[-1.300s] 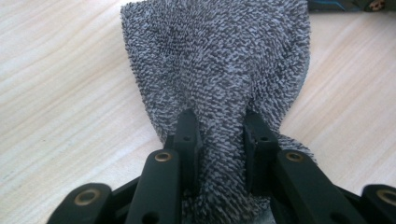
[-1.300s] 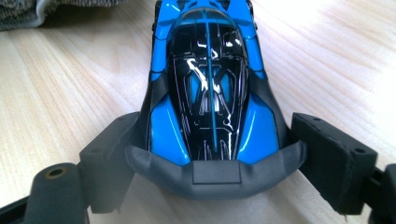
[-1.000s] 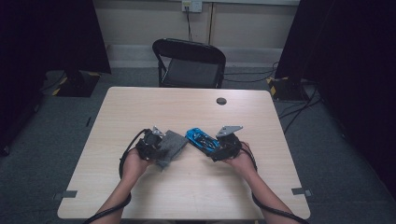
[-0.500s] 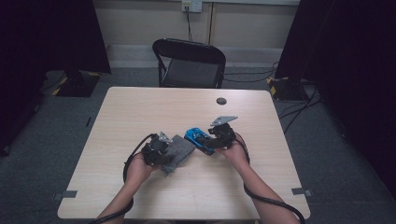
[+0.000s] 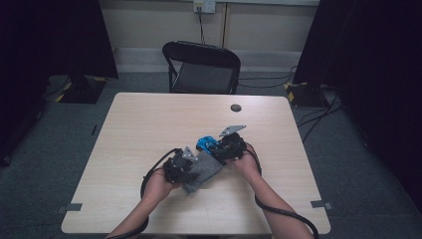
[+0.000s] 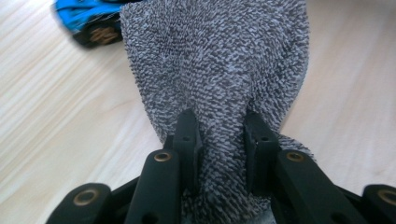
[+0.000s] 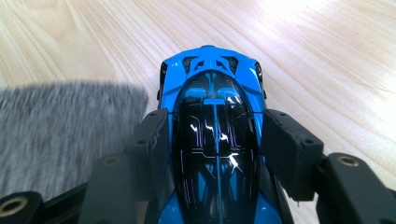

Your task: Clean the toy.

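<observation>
Blue toy car [image 7: 215,135] sits lengthwise between the jaws of my right tool [image 7: 215,140], nose pointing away from me. Both pads are up against its sides w/ no gap I can see, so I read it as gripped. Those jaws have just been closing, car between them. In the high view the car [image 5: 204,144] shows just ahead of the right tool [image 5: 222,148], wheels on the surface [image 5: 149,119].

Grey cloth [image 6: 219,70] is pinched in my left tool [image 6: 220,140]: jaws clamped tight, a bunched fold between the pads, the rest fanning out ahead of the tips and lying flat on the surface. In the high view the cloth [image 5: 203,171] runs from the left tool [image 5: 185,168] toward the right tool, its far edge right next to the car. From the right tool's view the cloth [image 7: 60,130] lies just left of the left jaw, blurred. From the left tool's view the car [image 6: 91,18] is past the cloth, upper left, partly cut off.

Farther out: small dark round thing [image 5: 236,107] on the surface well beyond both tools, can't tell what it is. Black folding chair [image 5: 201,67] behind the far edge.
</observation>
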